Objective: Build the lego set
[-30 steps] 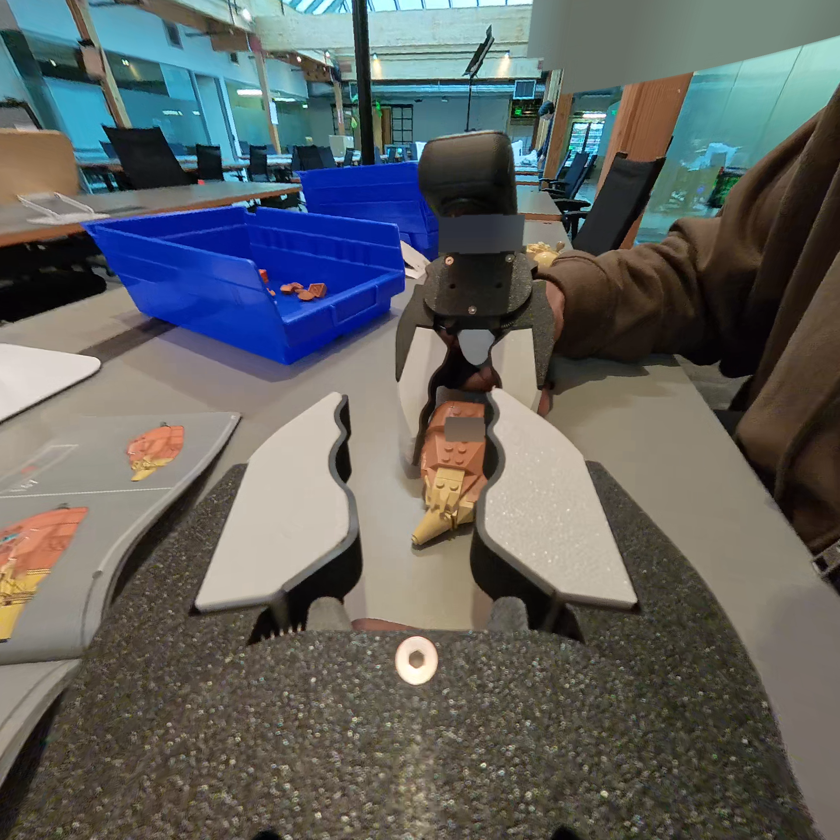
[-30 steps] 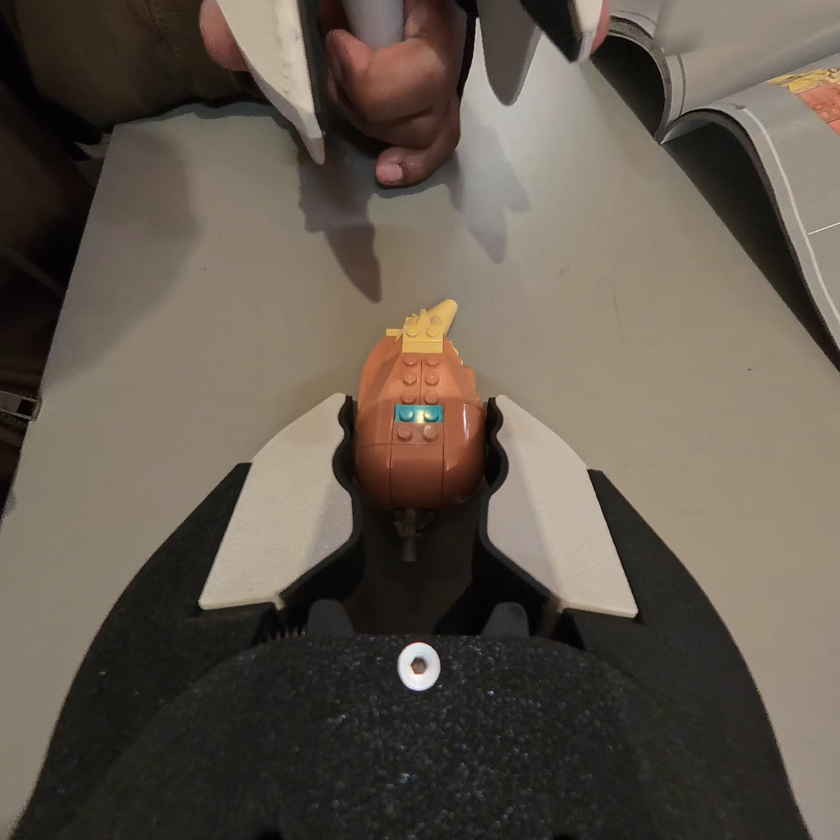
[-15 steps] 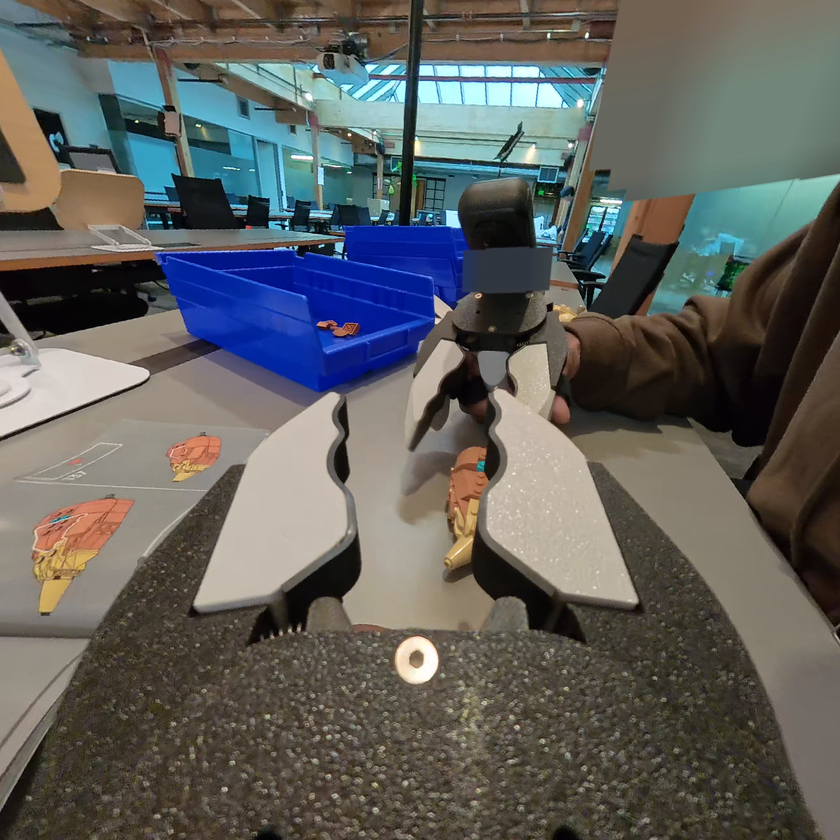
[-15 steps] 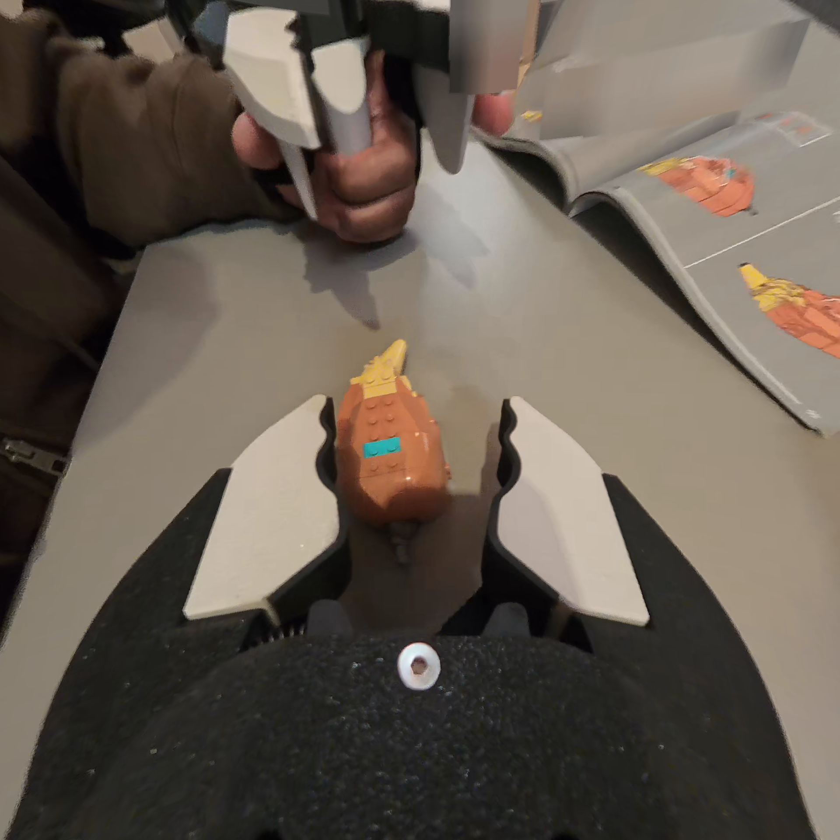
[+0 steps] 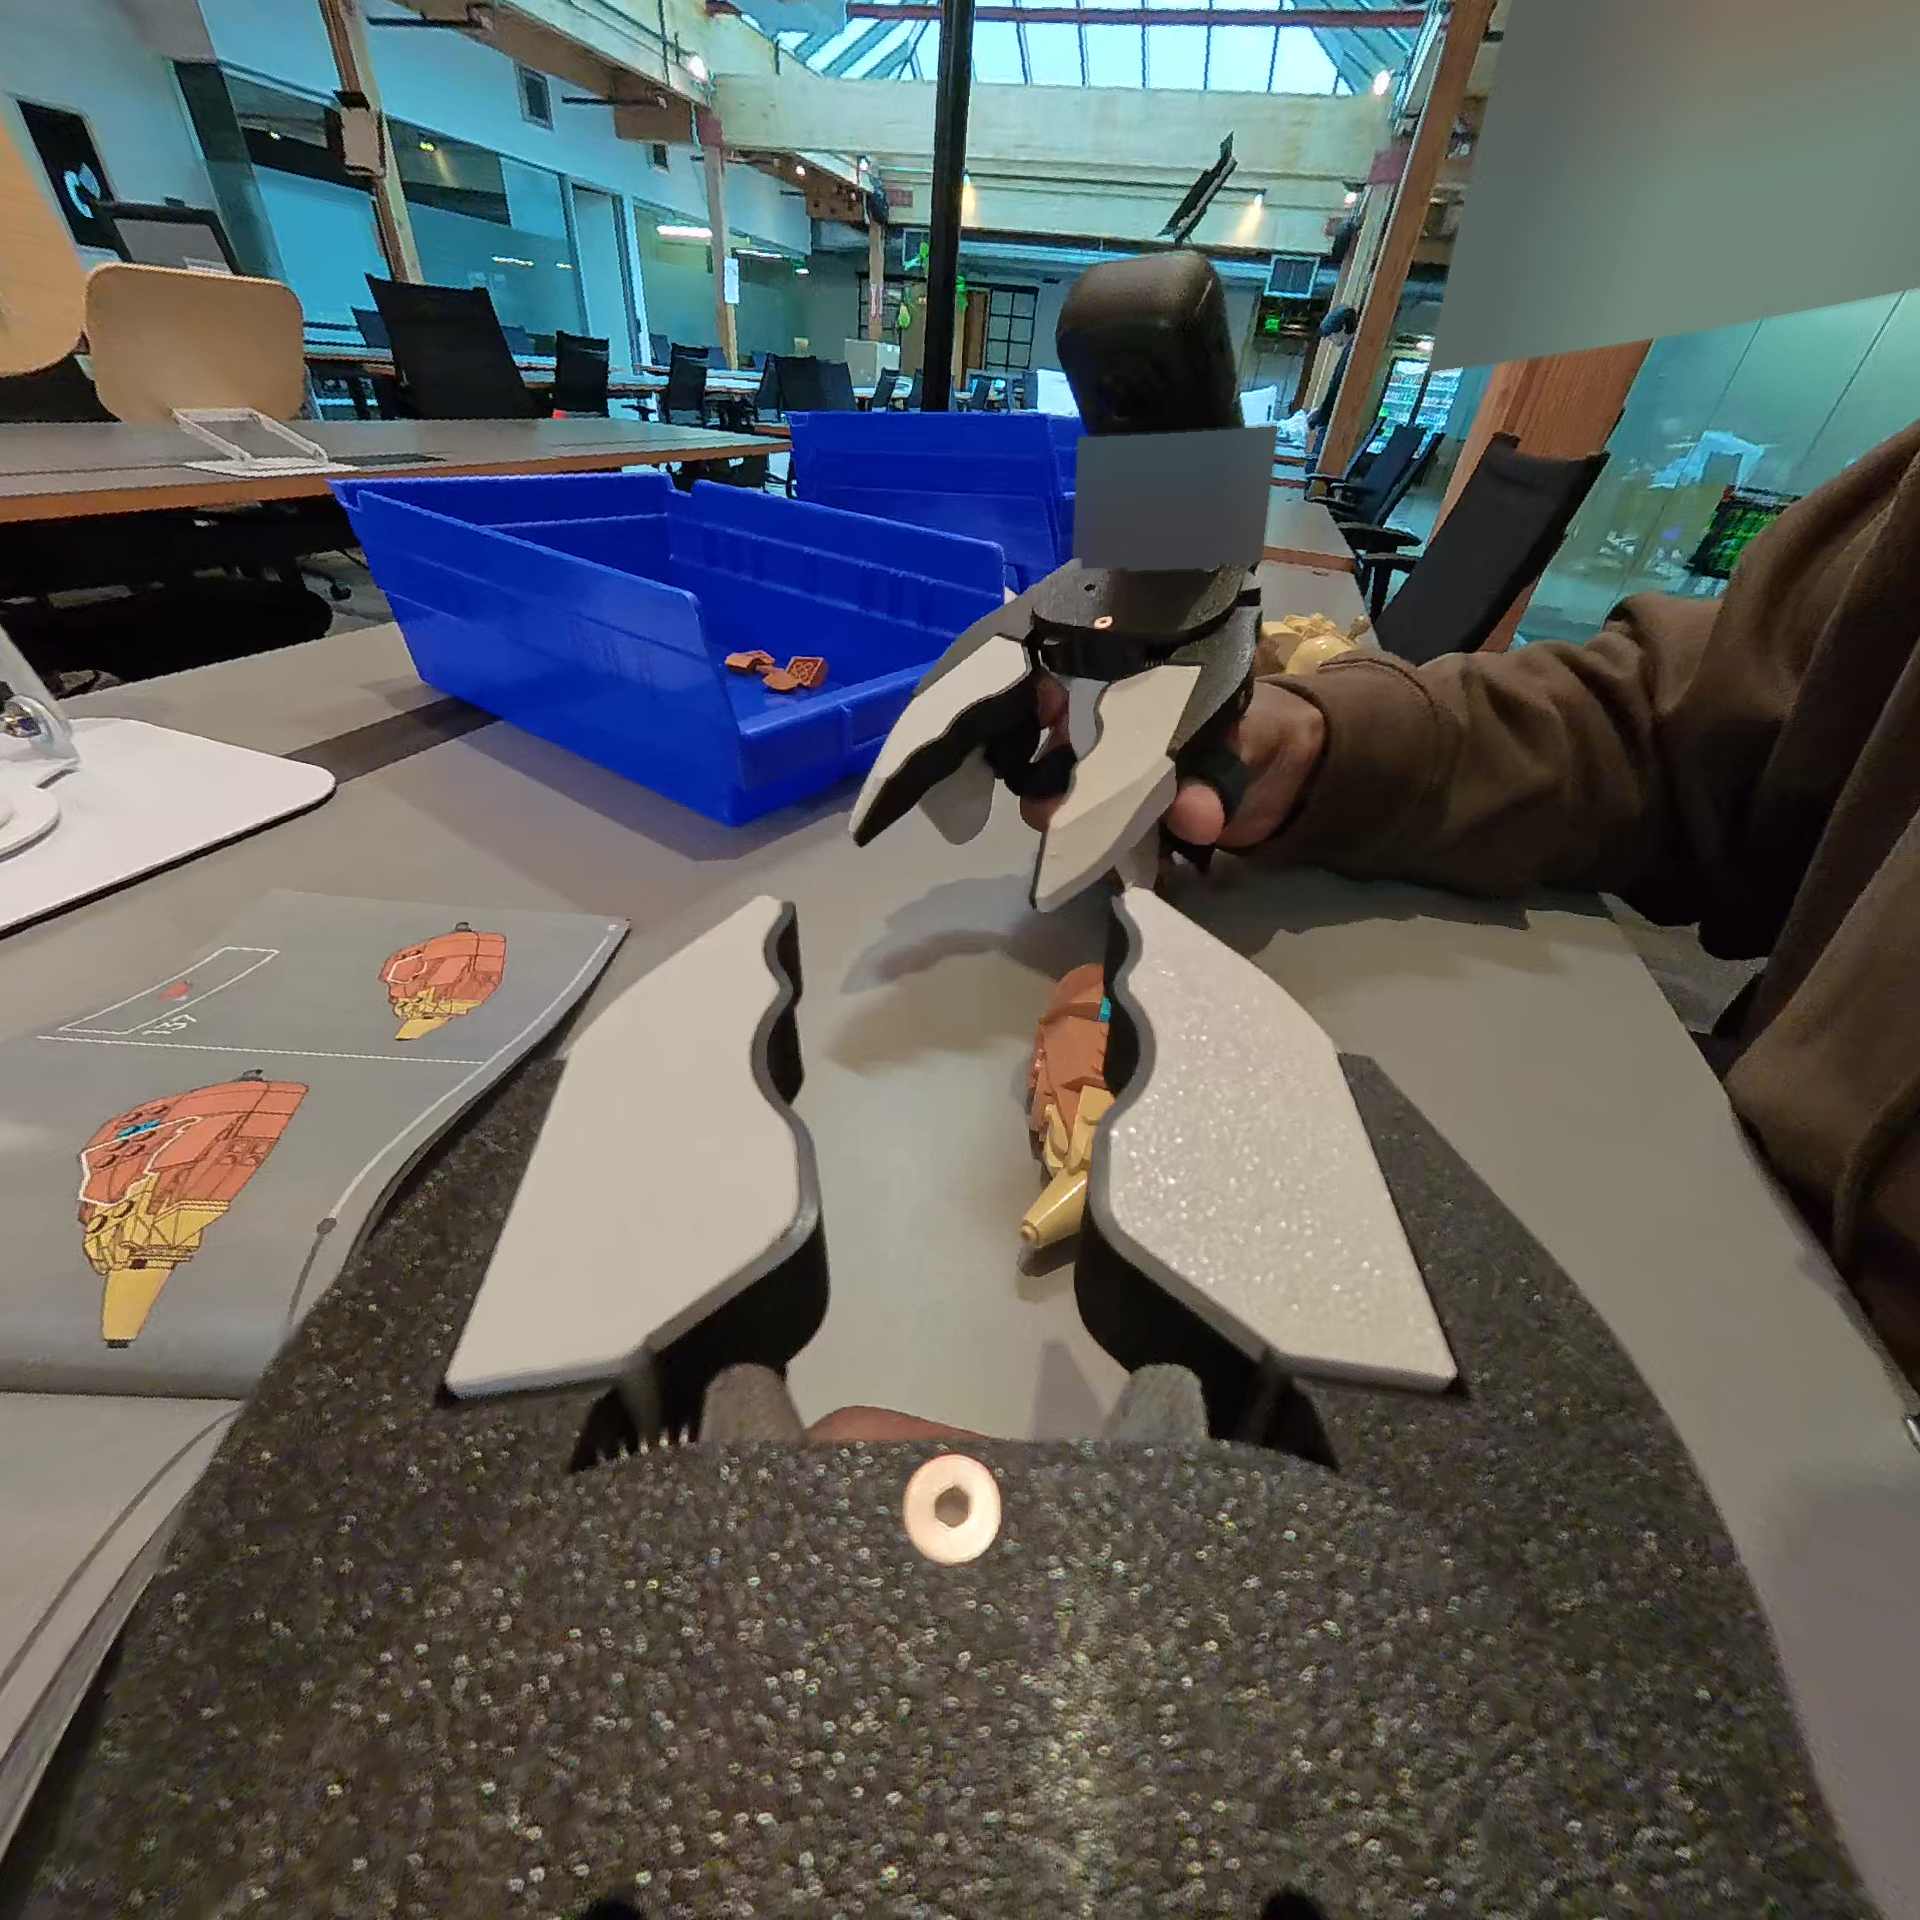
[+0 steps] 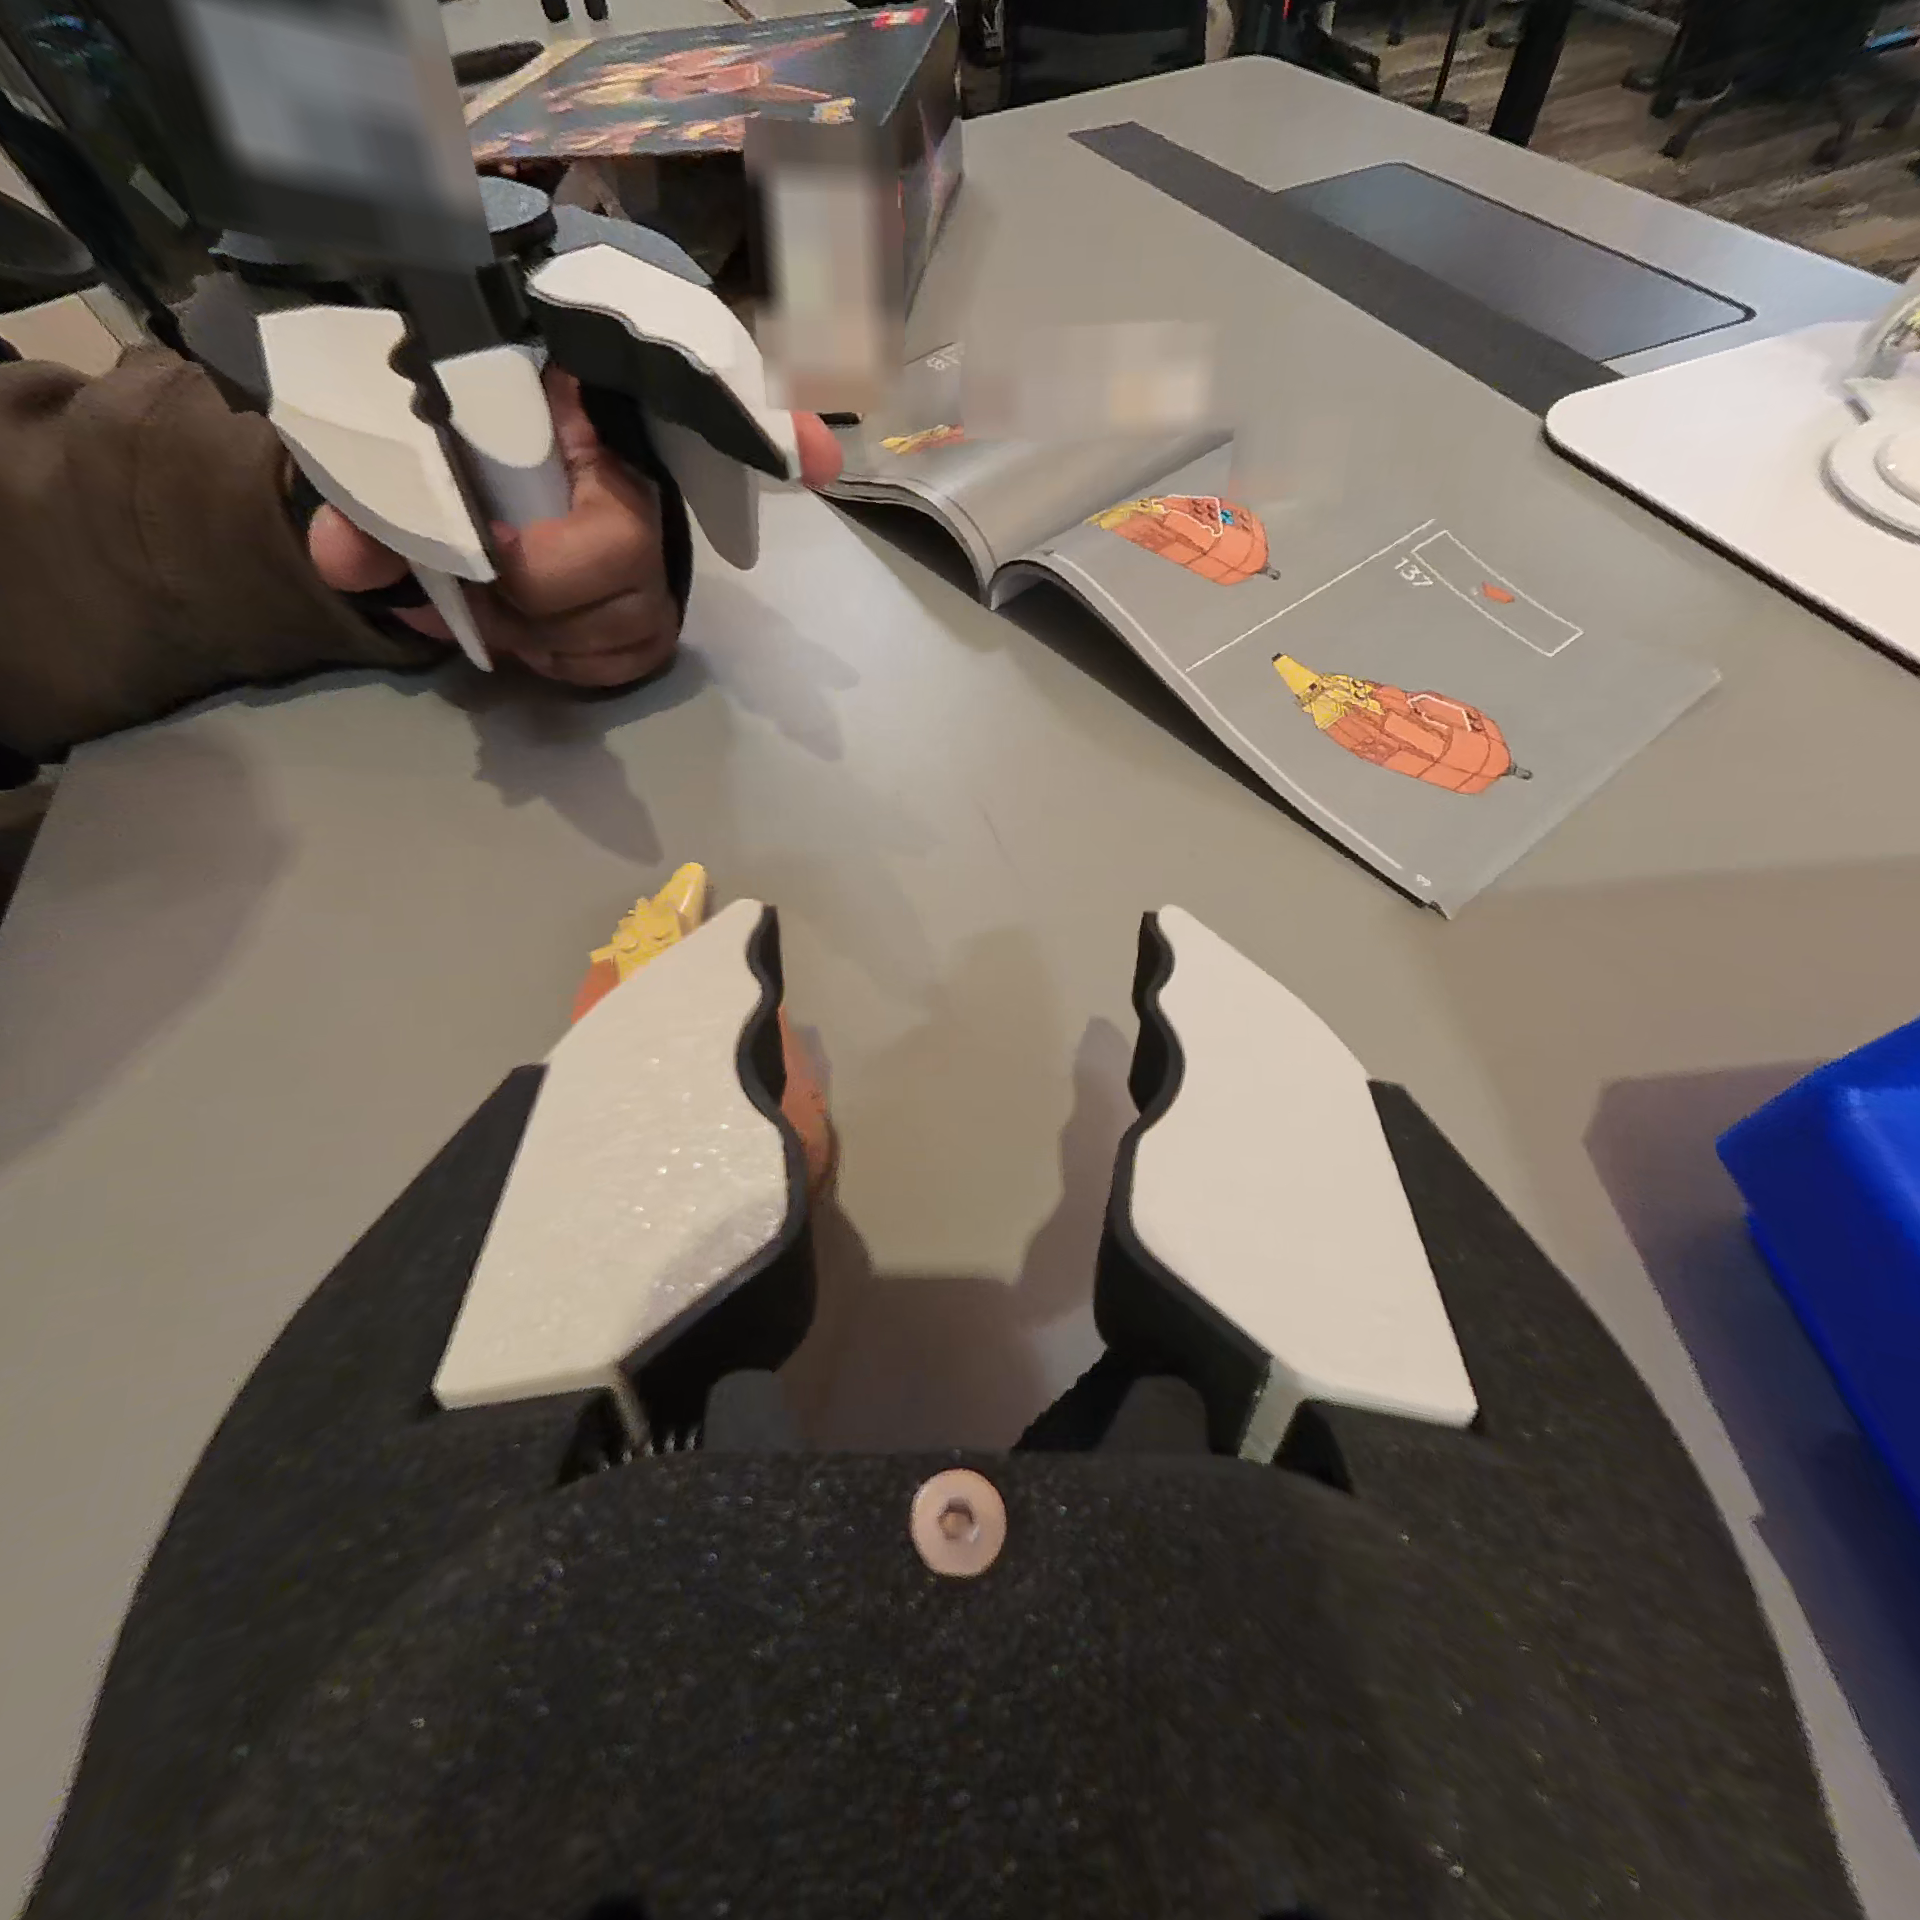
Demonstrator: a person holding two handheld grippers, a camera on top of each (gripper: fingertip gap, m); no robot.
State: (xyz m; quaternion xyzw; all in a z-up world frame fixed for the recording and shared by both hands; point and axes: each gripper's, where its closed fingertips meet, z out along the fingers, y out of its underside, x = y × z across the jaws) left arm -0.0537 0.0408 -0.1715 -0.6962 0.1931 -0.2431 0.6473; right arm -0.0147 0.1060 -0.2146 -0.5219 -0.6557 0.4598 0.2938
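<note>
The brown and tan lego model lies on the grey table, free of both grippers. In the left wrist view it is half hidden behind my left gripper's right finger. My left gripper is open and empty, just left of the model. My right gripper is open and empty. The model shows beside and under its left finger, with only the tan tip and a brown edge visible. The right gripper also shows in the left wrist view, raised above the table beyond the model. The left gripper shows at the top left of the right wrist view.
An open instruction booklet lies beside the work spot. A blue bin holds a few brown pieces; its corner is near my right gripper. The lego box and a white pad stand farther off.
My right gripper has opened, let go of the model, and lifted away to the model's side. The model now lies on the table. My left gripper has shifted left of it.
</note>
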